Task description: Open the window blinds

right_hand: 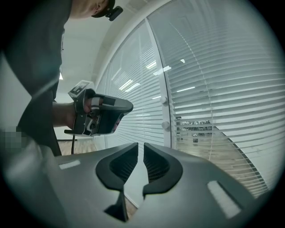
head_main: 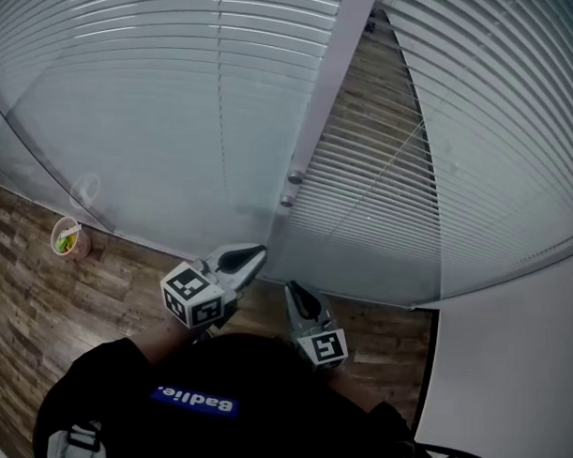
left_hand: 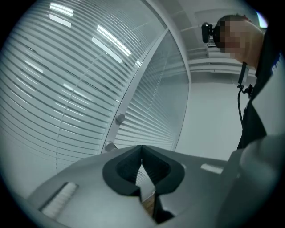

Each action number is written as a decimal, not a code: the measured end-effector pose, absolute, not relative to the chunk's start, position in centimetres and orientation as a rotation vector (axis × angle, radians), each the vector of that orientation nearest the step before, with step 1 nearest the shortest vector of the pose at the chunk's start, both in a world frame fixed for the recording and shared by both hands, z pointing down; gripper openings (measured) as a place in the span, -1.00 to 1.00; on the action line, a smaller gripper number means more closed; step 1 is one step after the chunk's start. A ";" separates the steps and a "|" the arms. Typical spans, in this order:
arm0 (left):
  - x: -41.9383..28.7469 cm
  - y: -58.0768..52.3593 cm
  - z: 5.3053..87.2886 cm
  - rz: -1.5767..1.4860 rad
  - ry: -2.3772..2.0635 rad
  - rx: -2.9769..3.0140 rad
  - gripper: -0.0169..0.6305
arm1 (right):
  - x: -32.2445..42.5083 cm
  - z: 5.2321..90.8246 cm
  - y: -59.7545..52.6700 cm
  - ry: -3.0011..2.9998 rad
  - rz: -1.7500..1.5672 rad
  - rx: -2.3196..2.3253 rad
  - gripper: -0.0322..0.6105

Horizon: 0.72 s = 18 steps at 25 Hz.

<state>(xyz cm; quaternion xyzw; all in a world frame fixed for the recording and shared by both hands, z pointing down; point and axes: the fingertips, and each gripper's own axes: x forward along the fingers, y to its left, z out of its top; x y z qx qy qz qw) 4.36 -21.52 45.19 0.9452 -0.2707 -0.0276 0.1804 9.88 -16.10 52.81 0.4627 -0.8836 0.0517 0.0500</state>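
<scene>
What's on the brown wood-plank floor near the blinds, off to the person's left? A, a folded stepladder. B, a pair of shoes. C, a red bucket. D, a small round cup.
D: the head view shows a small round cup standing on the brown wood-plank floor, close to the foot of the white slatted blinds.

Cool, dim, bluish-grey light throughout. In the left gripper view, bright streaks of glare (left_hand: 109,42) lie on the blinds (left_hand: 67,89) toward 11 o'clock. Fainter ones show near 12 o'clock in the right gripper view. The head view is darkest at 6 o'clock, over the person's dark top (head_main: 215,399). Wide-angle lenses bow the slats into arcs, worst at the edges. Black corners ring both gripper views. The wooden floor (head_main: 31,299) at 8 o'clock looks soft.
</scene>
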 end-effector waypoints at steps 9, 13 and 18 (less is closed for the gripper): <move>5.5 -24.7 43.3 -0.216 -0.675 2.546 -0.94 | 10.2 53.2 -16.0 -2.688 0.159 1.410 -0.74; 5.9 -26.0 43.1 -0.228 -0.669 2.530 -0.94 | 10.8 53.4 -16.1 -2.667 0.172 1.441 -0.73; 6.3 -26.8 43.6 -0.219 -0.659 2.509 -0.68 | 10.9 53.5 -15.9 -2.659 0.181 1.458 -0.72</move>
